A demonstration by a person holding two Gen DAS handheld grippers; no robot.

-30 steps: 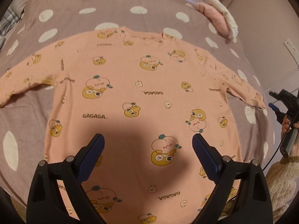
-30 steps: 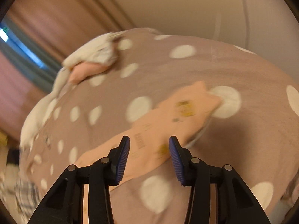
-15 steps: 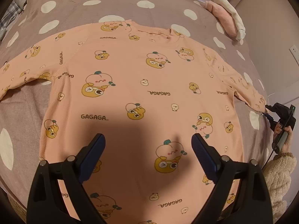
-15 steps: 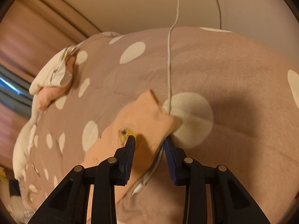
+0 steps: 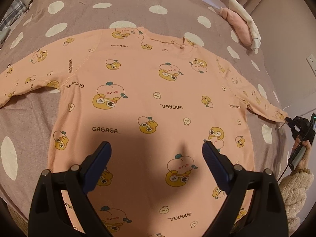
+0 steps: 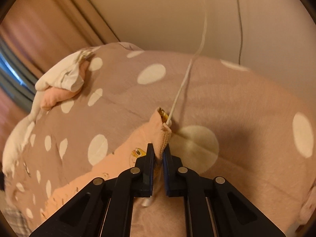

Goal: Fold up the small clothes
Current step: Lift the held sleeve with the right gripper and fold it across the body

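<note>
A peach long-sleeved shirt (image 5: 154, 102) with cartoon prints lies flat on the dotted bedspread (image 5: 83, 15), both sleeves spread out. My left gripper (image 5: 156, 154) hovers open above the shirt's lower body, nothing between its fingers. In the left wrist view my right gripper (image 5: 288, 120) sits at the far right, at the tip of the right sleeve. In the right wrist view my right gripper (image 6: 158, 154) is shut on the sleeve cuff (image 6: 160, 132), which bunches up between the pads. A white cable (image 6: 185, 79) runs past the cuff and under the gripper.
A folded pink and white pile of clothes (image 5: 243, 25) lies near the bed's far right corner, also seen as the pile (image 6: 61, 85) in the right wrist view. A wall with a socket (image 5: 312, 62) borders the bed on the right. A person's fluffy sleeve (image 5: 294, 187) is at lower right.
My right gripper came in over the sleeve end and its jaws went from apart to pinched on the cuff. The left gripper stayed open over the shirt.
</note>
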